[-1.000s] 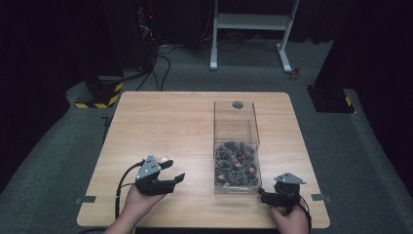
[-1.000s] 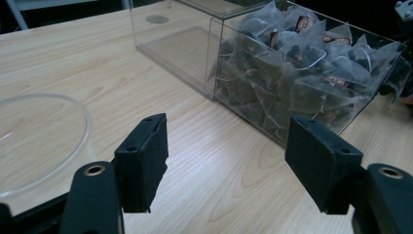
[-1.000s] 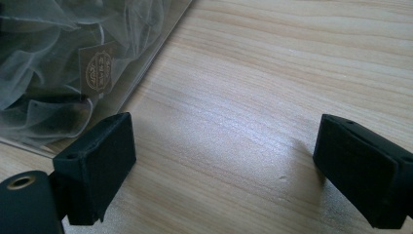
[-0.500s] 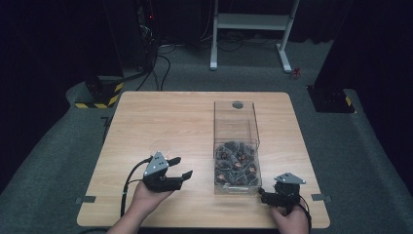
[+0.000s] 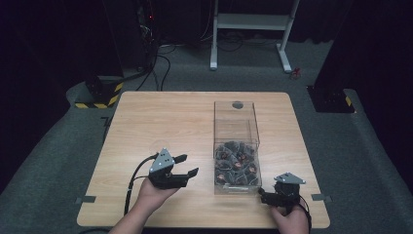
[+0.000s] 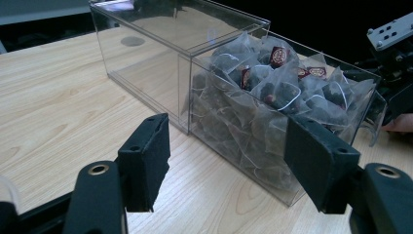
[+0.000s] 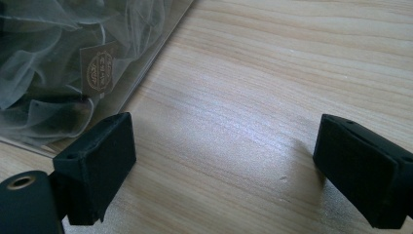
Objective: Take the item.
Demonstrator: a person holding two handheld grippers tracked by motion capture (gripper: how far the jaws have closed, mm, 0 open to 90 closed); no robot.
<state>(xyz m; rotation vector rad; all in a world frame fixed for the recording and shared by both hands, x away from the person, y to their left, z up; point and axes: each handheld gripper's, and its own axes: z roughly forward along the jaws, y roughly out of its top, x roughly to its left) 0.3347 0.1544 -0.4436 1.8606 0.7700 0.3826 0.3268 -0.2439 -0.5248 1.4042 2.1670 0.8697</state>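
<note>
The clear box [image 5: 236,146] stands on the right half of the table [image 5: 160,122], long side running away from you, and its near half is full of tea bags [image 5: 235,163] in thin mesh pouches. Your left gripper [image 5: 187,165] hangs beside the box on its left, jaws wide apart and holding nothing; they point at the near part of the wall. Your right gripper [image 5: 263,195] rests low by the near right corner of the box, also open and empty.

I think the main risk is the light box: if one jaw pushes its wall from the side, it may slide or tip, and the bags can spill. The mesh is soft, so a pinch at a corner can tear it or lift several bags together.

There is wide free wood to the left of the box and behind it. On your right side the table edge is near, so there is little room there.
</note>
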